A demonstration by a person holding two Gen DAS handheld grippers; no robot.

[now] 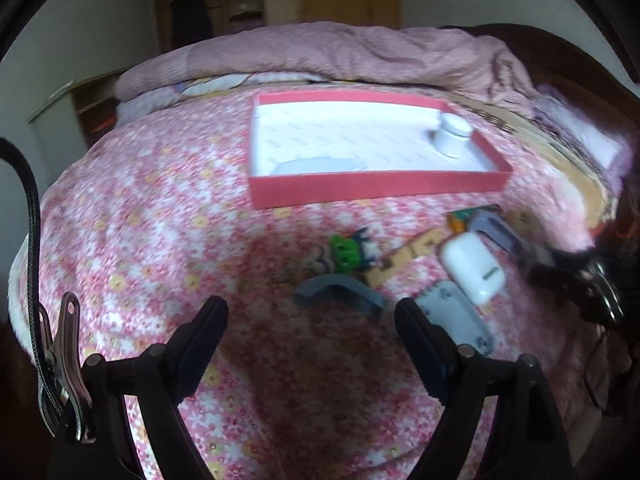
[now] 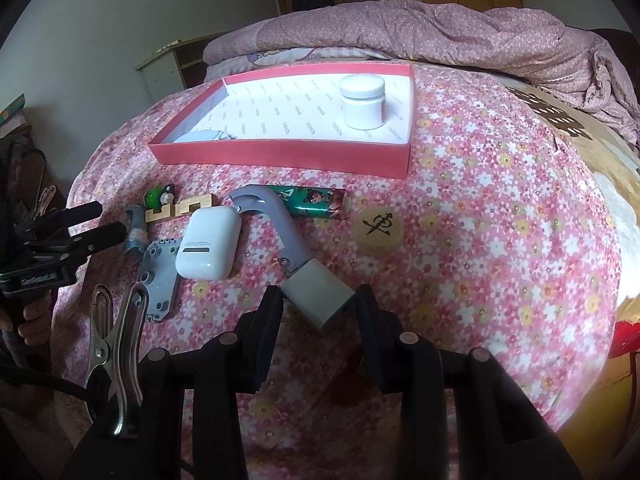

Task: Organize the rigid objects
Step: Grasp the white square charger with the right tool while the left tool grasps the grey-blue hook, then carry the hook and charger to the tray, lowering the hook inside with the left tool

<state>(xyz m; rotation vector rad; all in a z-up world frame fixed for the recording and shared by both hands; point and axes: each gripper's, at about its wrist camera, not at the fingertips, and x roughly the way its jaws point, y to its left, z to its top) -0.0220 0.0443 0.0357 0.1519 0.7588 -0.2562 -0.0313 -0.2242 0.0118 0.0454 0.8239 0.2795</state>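
A red-walled box (image 2: pixel 288 156) with white lining holds a white jar (image 2: pixel 363 102) and a pale flat item (image 2: pixel 202 136); the box (image 1: pixel 372 189) and jar (image 1: pixel 452 136) also show in the left wrist view. Loose on the floral bedspread lie a white earbud case (image 2: pixel 208 242), a grey hook tool with a block end (image 2: pixel 316 300), a grey plate (image 2: pixel 160 276), a wooden puzzle piece (image 2: pixel 180 207), a green toy (image 2: pixel 156 198), a green tube (image 2: pixel 316 202) and a wooden chess piece (image 2: pixel 378 227). My right gripper (image 2: pixel 318 306) is open, its fingers either side of the block end. My left gripper (image 1: pixel 310 312) is open just before a grey curved piece (image 1: pixel 340 290).
A rumpled pink quilt (image 2: pixel 440 32) lies along the far side of the bed. A low shelf (image 2: pixel 168 68) stands at the far left. The bed drops off at the right edge (image 2: pixel 616 240). A metal clip (image 2: pixel 116 344) hangs beside my right gripper.
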